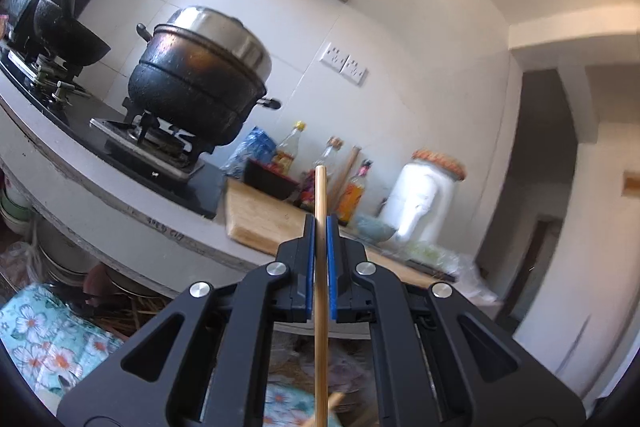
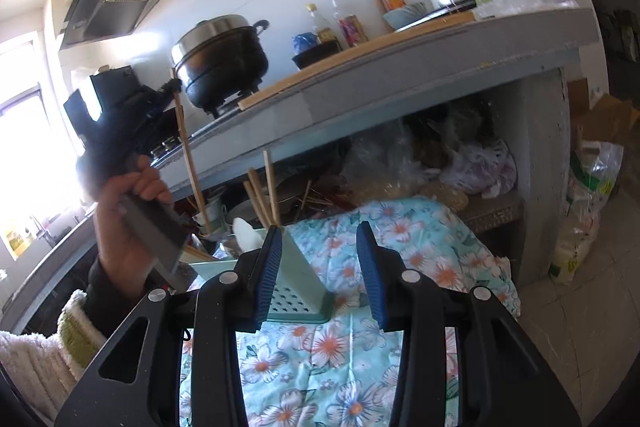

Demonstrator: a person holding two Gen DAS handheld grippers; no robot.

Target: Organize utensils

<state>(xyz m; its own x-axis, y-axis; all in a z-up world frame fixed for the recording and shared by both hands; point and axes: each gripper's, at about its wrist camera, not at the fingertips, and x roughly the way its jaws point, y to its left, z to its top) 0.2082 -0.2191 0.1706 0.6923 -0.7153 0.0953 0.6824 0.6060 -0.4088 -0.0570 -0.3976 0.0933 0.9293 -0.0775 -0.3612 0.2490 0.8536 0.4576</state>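
My left gripper (image 1: 321, 227) has its jaws clamped on a bamboo chopstick (image 1: 321, 267), which stands upright. Beyond, a cutting board (image 1: 260, 219) lies at the desk's (image 1: 120, 203) front edge; blurred bottles (image 1: 352, 195), probably sauces, stand behind it.

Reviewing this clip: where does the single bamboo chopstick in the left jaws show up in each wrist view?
Left wrist: the thin bamboo chopstick runs vertically up the centre, clamped between the blue pads of the left gripper.
Right wrist: same chopstick at left of centre, slanting down from the dark, blurred left gripper, in front of the counter edge.
Shared landmark: the blackened pot with a steel lid on the stove.
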